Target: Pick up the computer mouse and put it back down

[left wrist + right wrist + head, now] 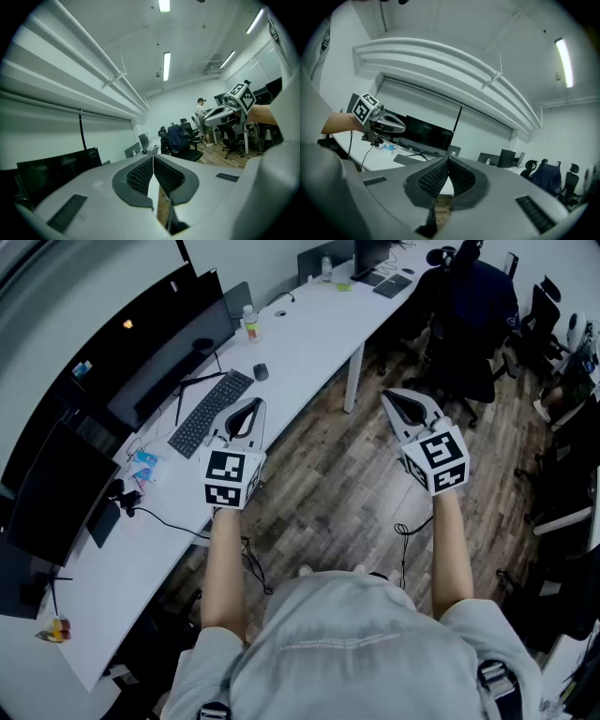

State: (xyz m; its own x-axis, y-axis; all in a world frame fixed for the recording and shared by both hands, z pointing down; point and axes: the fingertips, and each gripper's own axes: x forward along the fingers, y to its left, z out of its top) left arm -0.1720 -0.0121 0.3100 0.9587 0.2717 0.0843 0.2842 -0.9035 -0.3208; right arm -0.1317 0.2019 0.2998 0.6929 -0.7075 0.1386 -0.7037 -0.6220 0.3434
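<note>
The dark computer mouse [261,372] lies on the long white desk [309,338], just past the far end of a black keyboard [210,412]. My left gripper [253,404] hovers over the desk's front edge, a little short of the mouse, with its jaws closed together and nothing between them [153,157]. My right gripper [390,396] is held out over the wooden floor, well right of the desk. Its ribbed pads [440,176] meet at the tip and hold nothing. Neither gripper view shows the mouse.
Black monitors [159,343] line the desk's back edge, and a bottle [250,324] stands beyond the mouse. Cables and small blue items [143,468] lie left of the keyboard. Office chairs [473,306] stand at the far right. A person [202,117] stands far down the room.
</note>
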